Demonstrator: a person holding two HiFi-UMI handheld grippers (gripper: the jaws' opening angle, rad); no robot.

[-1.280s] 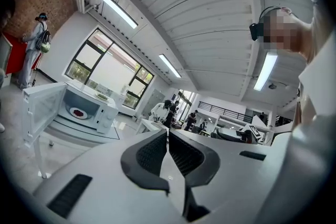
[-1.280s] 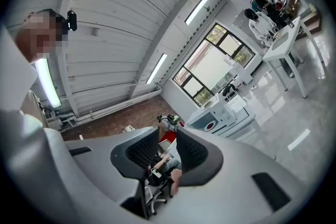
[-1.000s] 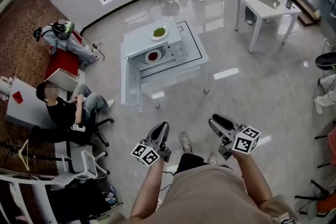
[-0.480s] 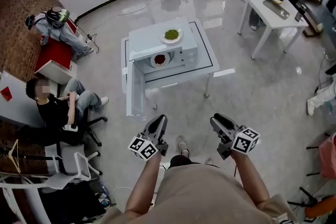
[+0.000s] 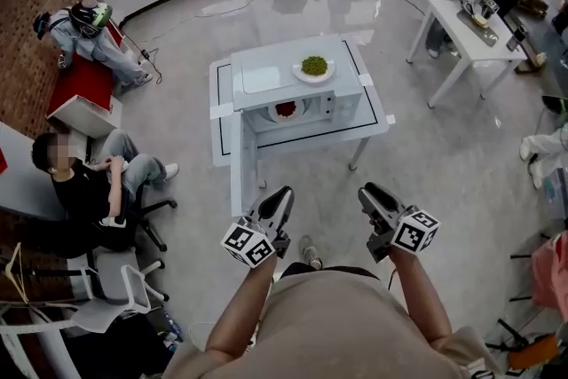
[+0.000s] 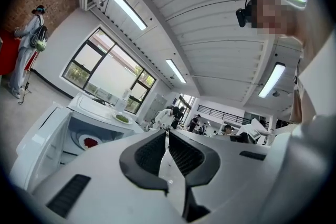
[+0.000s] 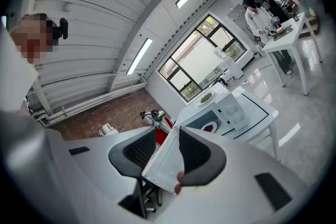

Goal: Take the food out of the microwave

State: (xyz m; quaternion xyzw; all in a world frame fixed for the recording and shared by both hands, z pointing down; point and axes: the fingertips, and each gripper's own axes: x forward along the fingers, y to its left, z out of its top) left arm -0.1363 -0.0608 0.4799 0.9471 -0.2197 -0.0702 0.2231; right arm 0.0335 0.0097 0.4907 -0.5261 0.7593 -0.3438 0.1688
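- Where was the food at this moment?
- The plate of red food (image 5: 286, 109) sat inside the open microwave (image 5: 346, 102) on the table (image 5: 377, 124). It was straight ahead of you and well apart from both grippers. A second plate of green food (image 5: 313, 67) sat on top of the microwave.
- And your grippers?
- Your left gripper (image 5: 282, 198) had its jaws pressed together on nothing. Your right gripper (image 5: 371, 193) had its jaws a little apart, empty. Both pointed forward at the microwave.
- Which was nearer?
- Your left lined up closer with the cavity, but the door (image 5: 241, 177) hung open on that side. I'd judge your right had the freer line in.
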